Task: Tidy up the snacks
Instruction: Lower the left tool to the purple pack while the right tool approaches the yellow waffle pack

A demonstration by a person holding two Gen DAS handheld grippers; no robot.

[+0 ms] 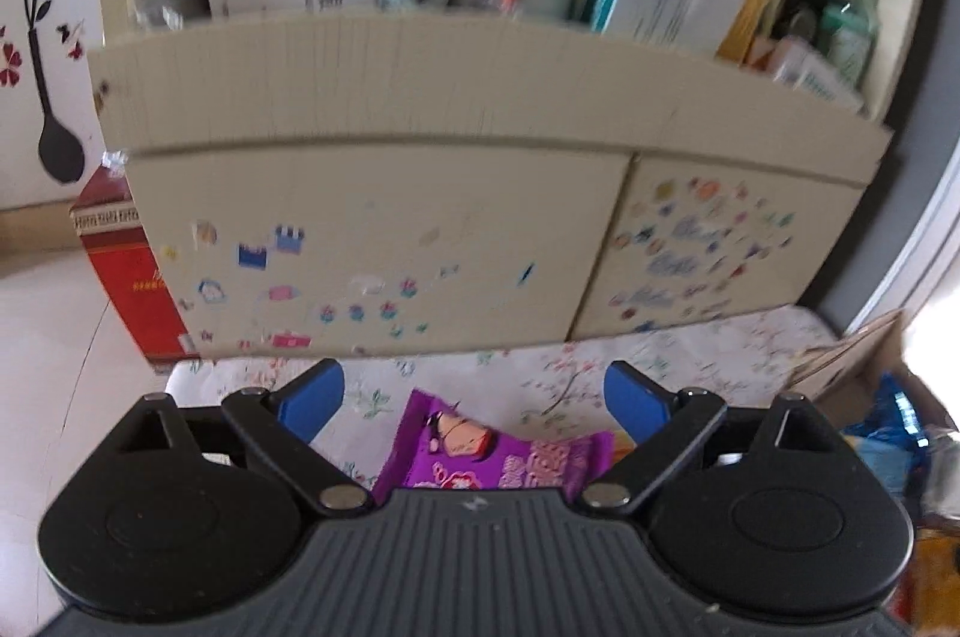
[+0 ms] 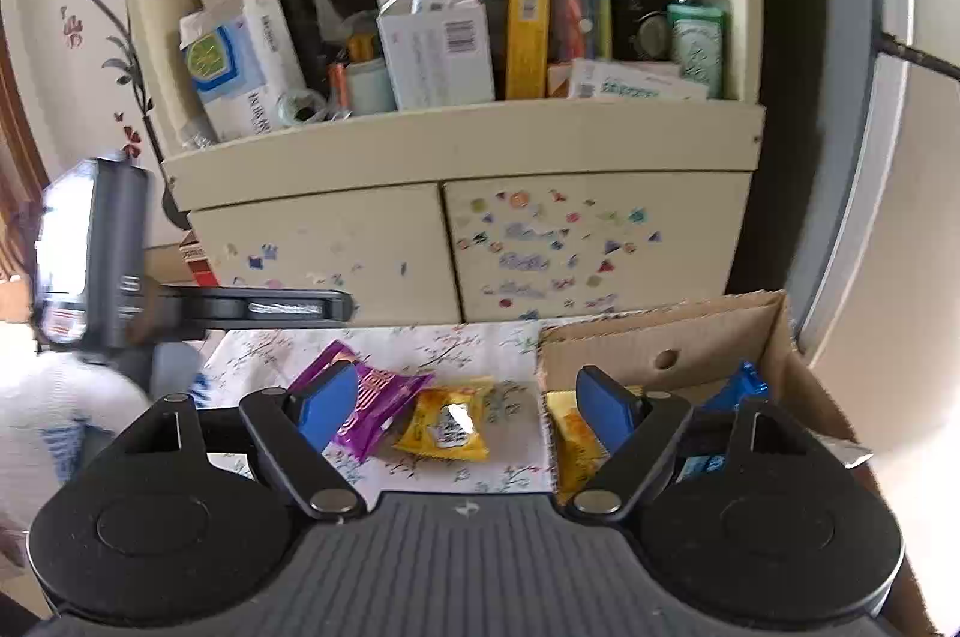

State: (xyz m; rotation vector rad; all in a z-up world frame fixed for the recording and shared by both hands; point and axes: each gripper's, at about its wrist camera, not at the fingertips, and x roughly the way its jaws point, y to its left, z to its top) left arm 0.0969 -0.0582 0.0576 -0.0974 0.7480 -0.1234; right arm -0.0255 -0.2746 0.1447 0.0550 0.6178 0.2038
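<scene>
Hovering wide open and empty, the left tongs [image 1: 474,397] frame the purple snack [image 1: 492,457] on the bench [image 1: 540,373]. The right tongs [image 2: 465,400], likewise spread and empty, should drop squarely over the yellow snack [image 2: 447,427] beside the cardboard box [image 2: 660,337], pinching mid-packet.

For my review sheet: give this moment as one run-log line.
left gripper: open, above purple snack packet | right gripper: open, above yellow snack packet | brown cardboard box: holds snacks | nothing held

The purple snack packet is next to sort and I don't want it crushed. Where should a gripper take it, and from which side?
Probably from above, across the narrow width of the purple snack packet, near its middle. It lies flat on the floral cloth, long and soft, with crimped ends too thin to pinch securely.
</scene>
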